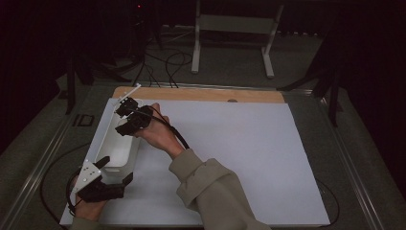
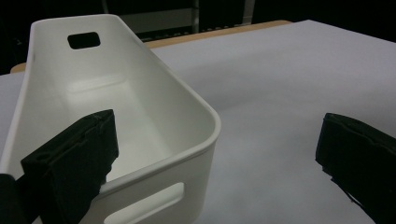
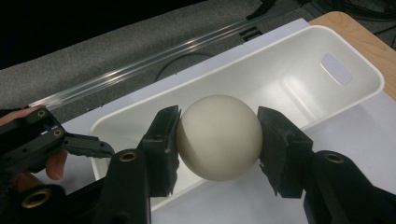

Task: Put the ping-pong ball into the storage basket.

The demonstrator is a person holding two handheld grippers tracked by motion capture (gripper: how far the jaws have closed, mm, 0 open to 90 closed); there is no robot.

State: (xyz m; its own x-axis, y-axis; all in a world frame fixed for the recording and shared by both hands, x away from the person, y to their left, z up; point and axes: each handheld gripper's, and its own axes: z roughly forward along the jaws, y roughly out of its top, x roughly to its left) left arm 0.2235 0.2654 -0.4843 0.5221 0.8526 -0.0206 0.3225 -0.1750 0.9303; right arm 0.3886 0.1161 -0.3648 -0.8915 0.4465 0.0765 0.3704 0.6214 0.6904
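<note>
Looking down from the high view, the right gripper (image 1: 128, 118) is seen over the white bin (image 1: 117, 143) on a white-covered table (image 1: 230, 158) in a dark room. The left gripper (image 2: 215, 158) is held wide open astride the bin's near wall. A cream ball (image 3: 218, 137), judged light, rigid and slippery, is clamped across its widest part above the bin.

My right gripper (image 3: 217, 140) reaches across to the far left, jaws clamped; my left gripper (image 2: 215, 154) sits near left, jaws spread wide.
</note>
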